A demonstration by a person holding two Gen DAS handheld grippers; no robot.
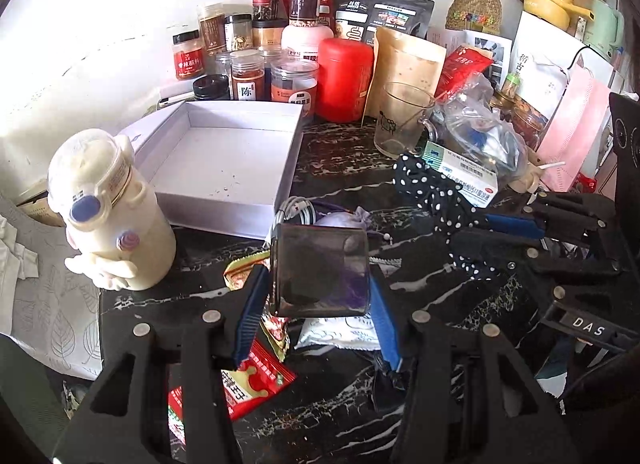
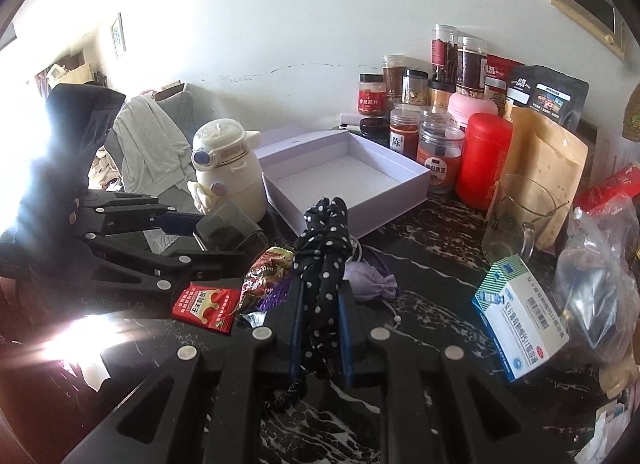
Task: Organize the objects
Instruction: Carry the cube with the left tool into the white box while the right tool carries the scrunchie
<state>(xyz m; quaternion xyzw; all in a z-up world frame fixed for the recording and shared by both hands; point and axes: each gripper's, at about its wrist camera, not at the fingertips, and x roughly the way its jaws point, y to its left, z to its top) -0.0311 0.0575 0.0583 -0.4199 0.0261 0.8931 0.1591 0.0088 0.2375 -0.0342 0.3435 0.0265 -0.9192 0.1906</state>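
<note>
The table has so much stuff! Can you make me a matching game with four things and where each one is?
Things:
1. dark see-through box
2. polka-dot cloth
3. white tray box
4. cream bottle

Places:
A. standing left of the white tray box
B. lying open in front of the jars
C. pinched in the left gripper
D. pinched in the right gripper

Pairs: 1-C, 2-D, 3-B, 4-A

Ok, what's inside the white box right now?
The white box holds nothing but a few small specks on its floor. Its near wall hides the front strip of the floor in both views.
</note>
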